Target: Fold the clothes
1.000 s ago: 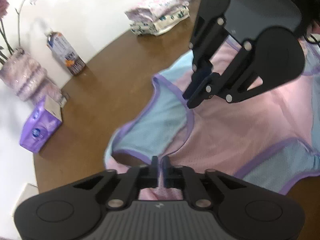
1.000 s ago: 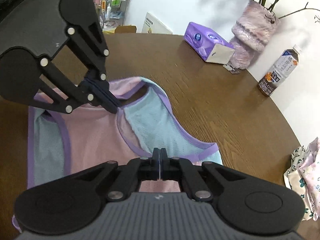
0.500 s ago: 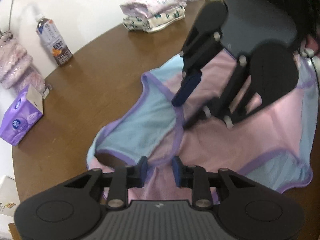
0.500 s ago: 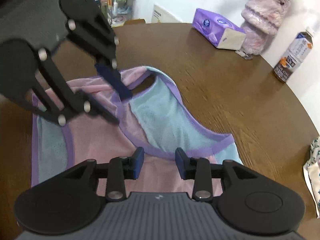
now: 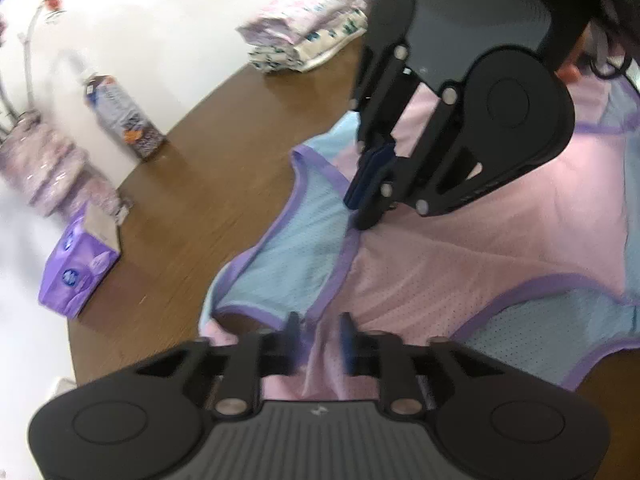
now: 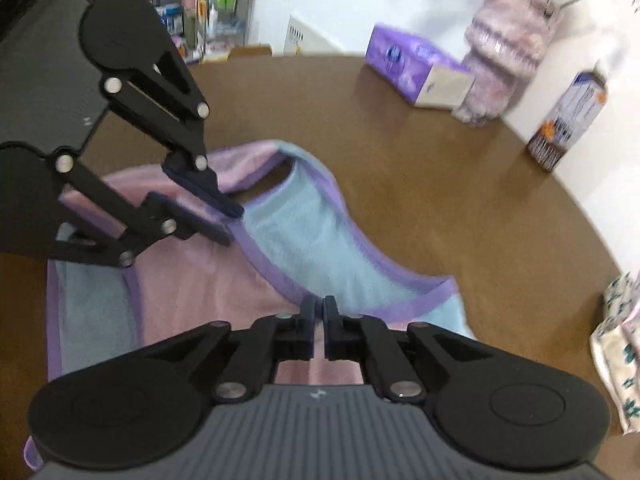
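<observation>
The pink-and-blue mesh top (image 5: 472, 248) lies spread on the round wooden table (image 5: 192, 208), neck end toward the far rim. Left gripper (image 5: 318, 338) sits low at 6 o'clock in its own view, jaws opening w/ a ridge of pink cloth between the pads but not pinched. Right gripper (image 6: 323, 322), also at 6 o'clock in its view, is pinched tight; cloth runs right under the tips, so prob. clamped on the purple trim, though the bite itself is blurred.

Risk, as I read it: w/ one side let go and the other clamped, any pull from the right would drag the top crooked and bunch the blue panel. A lift now would also peel only one layer of the mesh.

Room: bare wood from 12 to 3 o'clock in the right view, wide enough to fold across. Tissue box (image 6: 416, 70), vase (image 6: 504, 48) and bottle (image 6: 568, 120) hug the far rim, well apart from the cloth. Folded pile (image 5: 304, 28) sits at 12 o'clock in the left view, near the top's edge but not touching.
</observation>
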`<state>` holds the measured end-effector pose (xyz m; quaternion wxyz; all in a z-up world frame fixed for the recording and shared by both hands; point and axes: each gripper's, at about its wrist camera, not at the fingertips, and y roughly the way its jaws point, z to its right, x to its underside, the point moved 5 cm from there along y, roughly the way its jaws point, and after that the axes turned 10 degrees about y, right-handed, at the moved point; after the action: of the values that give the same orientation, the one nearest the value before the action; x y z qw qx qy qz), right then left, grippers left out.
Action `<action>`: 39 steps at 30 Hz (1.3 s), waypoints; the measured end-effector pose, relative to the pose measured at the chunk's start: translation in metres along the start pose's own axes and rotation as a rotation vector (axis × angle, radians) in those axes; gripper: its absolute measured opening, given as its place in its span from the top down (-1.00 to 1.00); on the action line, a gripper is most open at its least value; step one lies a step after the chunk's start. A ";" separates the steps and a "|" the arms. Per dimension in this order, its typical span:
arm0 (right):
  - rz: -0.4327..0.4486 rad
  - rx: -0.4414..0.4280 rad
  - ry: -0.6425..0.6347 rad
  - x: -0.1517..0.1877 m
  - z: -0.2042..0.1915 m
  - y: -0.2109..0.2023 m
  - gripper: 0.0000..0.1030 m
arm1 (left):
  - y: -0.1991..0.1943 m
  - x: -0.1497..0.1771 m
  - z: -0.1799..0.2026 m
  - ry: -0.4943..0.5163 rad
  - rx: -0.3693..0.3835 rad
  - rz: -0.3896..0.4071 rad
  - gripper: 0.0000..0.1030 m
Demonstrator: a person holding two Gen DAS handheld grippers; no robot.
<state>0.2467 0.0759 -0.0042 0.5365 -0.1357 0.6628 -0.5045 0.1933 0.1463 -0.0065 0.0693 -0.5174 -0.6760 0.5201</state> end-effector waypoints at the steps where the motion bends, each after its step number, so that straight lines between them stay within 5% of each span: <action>1: 0.004 0.003 0.011 0.001 0.001 -0.001 0.84 | -0.003 0.001 -0.004 -0.018 -0.006 0.005 0.30; 6: 0.067 0.019 0.077 0.002 0.014 -0.027 0.84 | -0.024 0.007 -0.034 -0.130 -0.065 0.035 0.32; 12: 0.030 0.051 0.090 0.019 0.011 -0.027 0.84 | 0.015 0.008 -0.044 -0.173 -0.051 -0.068 0.33; 15: 0.007 0.051 0.091 0.026 0.008 -0.019 0.84 | 0.029 0.012 -0.043 -0.159 -0.091 -0.121 0.97; 16: -0.001 0.054 0.088 0.029 0.007 -0.017 0.84 | 0.030 0.015 -0.045 -0.155 -0.108 -0.124 1.00; 22: -0.003 0.057 0.075 0.034 0.004 -0.014 0.83 | 0.013 0.019 -0.060 -0.229 -0.180 -0.096 0.90; 26: 0.001 0.058 0.083 0.034 0.004 -0.015 0.83 | -0.008 0.009 -0.044 -0.219 -0.077 -0.002 0.76; 30: 0.027 0.060 0.100 0.033 0.005 -0.026 0.83 | -0.001 0.006 -0.018 -0.135 0.003 -0.049 0.70; 34: 0.039 0.066 0.099 0.038 0.002 -0.038 0.79 | 0.015 0.013 -0.019 -0.141 -0.053 -0.090 0.99; 39: 0.011 0.085 0.117 0.053 0.001 -0.038 0.79 | 0.005 0.018 -0.035 -0.256 -0.092 -0.063 0.84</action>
<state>0.2133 0.0198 -0.0038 0.5048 -0.0795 0.6718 -0.5362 0.2109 0.1818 -0.0025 -0.0250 -0.4280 -0.7182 0.5480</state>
